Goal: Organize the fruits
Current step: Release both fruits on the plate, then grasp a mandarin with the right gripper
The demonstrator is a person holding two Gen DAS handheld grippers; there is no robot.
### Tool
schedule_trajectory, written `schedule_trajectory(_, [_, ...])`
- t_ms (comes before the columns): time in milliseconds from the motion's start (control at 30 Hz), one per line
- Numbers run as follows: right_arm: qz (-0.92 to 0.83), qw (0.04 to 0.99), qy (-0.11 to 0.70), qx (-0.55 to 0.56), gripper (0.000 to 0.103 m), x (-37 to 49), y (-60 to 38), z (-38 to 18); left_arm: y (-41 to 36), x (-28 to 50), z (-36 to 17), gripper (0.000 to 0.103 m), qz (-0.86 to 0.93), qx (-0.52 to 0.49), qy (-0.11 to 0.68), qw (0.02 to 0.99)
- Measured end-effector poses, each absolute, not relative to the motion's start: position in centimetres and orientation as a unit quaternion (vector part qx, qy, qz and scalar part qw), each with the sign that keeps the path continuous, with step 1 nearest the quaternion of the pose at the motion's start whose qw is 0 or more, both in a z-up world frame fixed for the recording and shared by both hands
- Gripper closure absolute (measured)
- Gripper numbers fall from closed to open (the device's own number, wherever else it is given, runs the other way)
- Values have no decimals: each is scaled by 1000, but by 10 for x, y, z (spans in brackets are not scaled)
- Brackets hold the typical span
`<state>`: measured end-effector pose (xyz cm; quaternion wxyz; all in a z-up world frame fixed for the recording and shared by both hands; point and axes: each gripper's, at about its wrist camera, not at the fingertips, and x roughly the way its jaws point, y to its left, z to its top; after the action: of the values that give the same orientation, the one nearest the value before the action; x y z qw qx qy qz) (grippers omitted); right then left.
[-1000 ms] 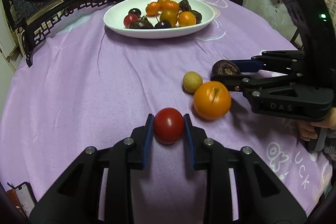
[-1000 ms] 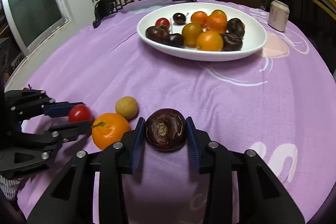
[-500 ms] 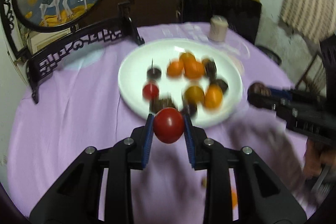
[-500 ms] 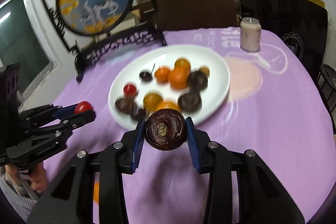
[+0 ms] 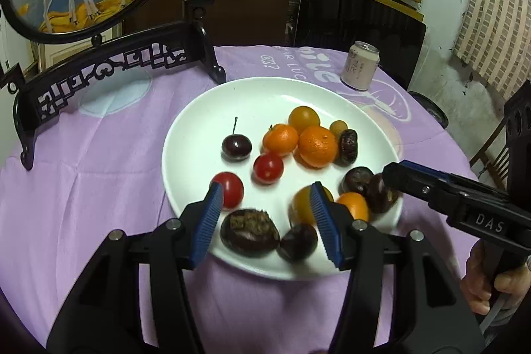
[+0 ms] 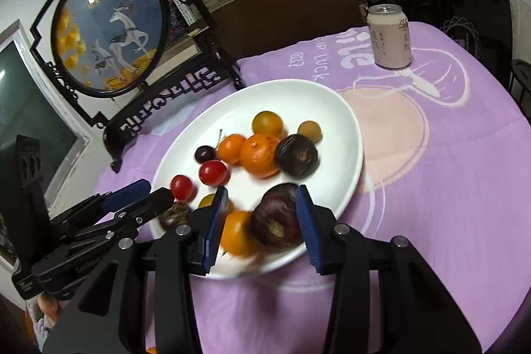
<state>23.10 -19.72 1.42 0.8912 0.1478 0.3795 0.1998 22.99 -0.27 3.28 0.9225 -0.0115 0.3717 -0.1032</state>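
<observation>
Purple tablecloth, white plate, both tongs spread wide, empty; window solely in right view.

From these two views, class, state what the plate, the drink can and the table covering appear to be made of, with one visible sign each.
Plate: probably glazed ceramic; smooth, white, glossy, though it could be melamine.
Drink can: thin metal, likely aluminium; silvery rimmed top with a pull-tab, matte printed label.
Table covering: woven fabric, matte lilac; soft folds and a printed pattern.
</observation>
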Motion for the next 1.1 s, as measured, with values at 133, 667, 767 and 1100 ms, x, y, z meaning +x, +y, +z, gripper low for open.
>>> schedule_trajectory(133, [201,895,377,130,59,207,-197,18,-1,206,31,46,-98,5,376,922])
schedule_trajectory(667, [319,854,409,-37,47,76,-115,-13,45,130,18,39,-57,-5,388,920])
schedule_trajectory(767, [311,856,409,-60,47,76,-103,-21,38,128,16,39,-63,6,391,918])
schedule_trajectory(1100, [228,893,382,-62,63,90,-150,-3,-7,115,3,39,-130,68,401,904])
